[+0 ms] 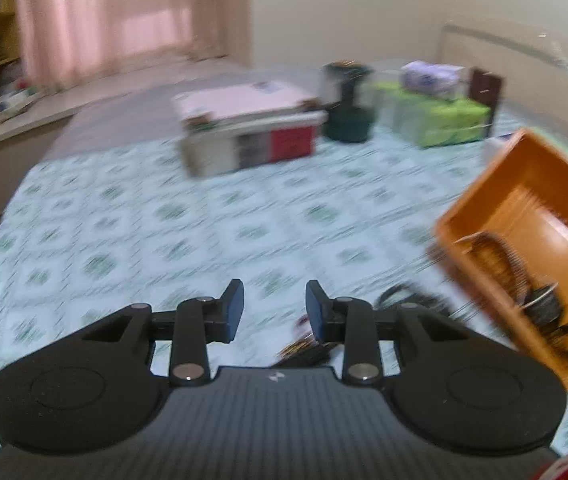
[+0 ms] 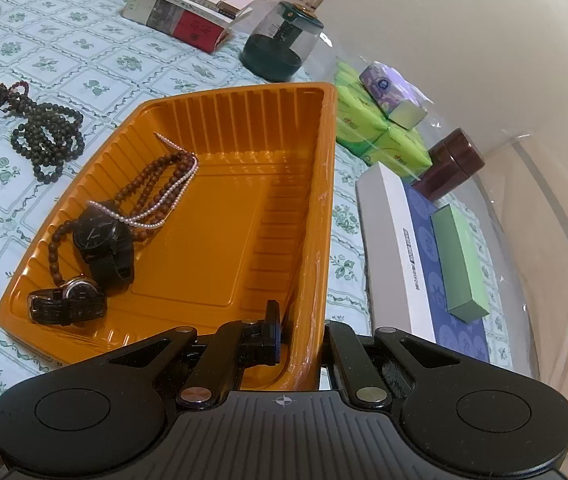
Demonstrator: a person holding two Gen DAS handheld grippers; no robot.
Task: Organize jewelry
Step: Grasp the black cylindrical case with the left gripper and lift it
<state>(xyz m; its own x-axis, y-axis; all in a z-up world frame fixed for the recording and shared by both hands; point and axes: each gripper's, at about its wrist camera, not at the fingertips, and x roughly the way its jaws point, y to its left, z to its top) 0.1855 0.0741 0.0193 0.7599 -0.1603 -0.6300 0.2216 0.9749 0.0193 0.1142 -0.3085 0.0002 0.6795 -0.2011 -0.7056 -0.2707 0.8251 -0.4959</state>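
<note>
Right gripper [image 2: 300, 336] was clamped on the orange tray's [image 2: 220, 128] near rim, watches [image 2: 100, 240] and beads inside; left gripper [image 1: 274, 308] hung open and empty beside the tray

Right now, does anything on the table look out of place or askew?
Yes: a dark bead strand lies heaped on the tablecloth left of the orange tray, while the other jewelry sits inside. The right gripper is pinching the tray's wall.
</note>
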